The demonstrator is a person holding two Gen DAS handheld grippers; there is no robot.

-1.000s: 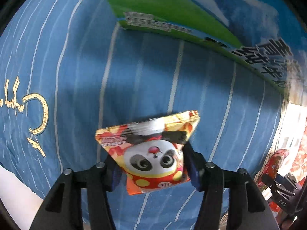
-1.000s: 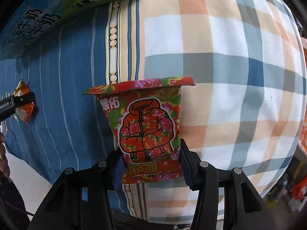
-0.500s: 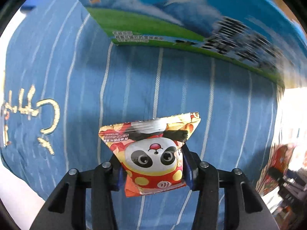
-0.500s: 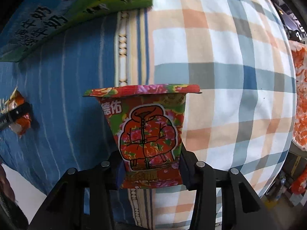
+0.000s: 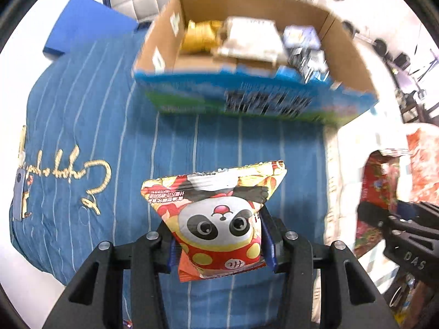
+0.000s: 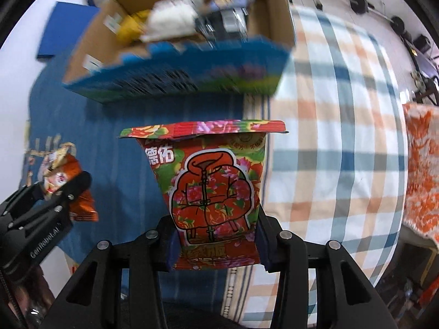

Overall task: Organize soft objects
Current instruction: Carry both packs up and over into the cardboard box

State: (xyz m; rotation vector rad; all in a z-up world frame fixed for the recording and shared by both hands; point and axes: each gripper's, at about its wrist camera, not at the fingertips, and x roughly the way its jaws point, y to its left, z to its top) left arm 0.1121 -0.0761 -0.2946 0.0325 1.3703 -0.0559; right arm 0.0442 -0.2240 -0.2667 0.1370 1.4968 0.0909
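Observation:
My left gripper (image 5: 219,246) is shut on a panda snack packet (image 5: 216,216), held well above the blue striped cloth (image 5: 82,115). My right gripper (image 6: 215,246) is shut on a red floral packet (image 6: 214,186) with a printed jacket, also lifted off the bed. Each wrist view catches the other gripper at its edge: the right gripper (image 5: 376,216) with the red floral packet (image 5: 376,181), the left gripper (image 6: 65,194) with the panda snack packet (image 6: 63,172). Ahead stands an open cardboard box (image 5: 343,54), also seen as the cardboard box (image 6: 277,19), with several packets inside.
A checked cloth (image 6: 343,137) covers the bed right of the blue cloth. An orange patterned fabric (image 6: 422,164) hangs at the far right. A blue flat sheet (image 5: 87,24) lies on the pale floor behind the bed.
Both grippers rose with their packets, so the bed looks farther off. The box, before only a printed side wall, now shows its open top and contents.

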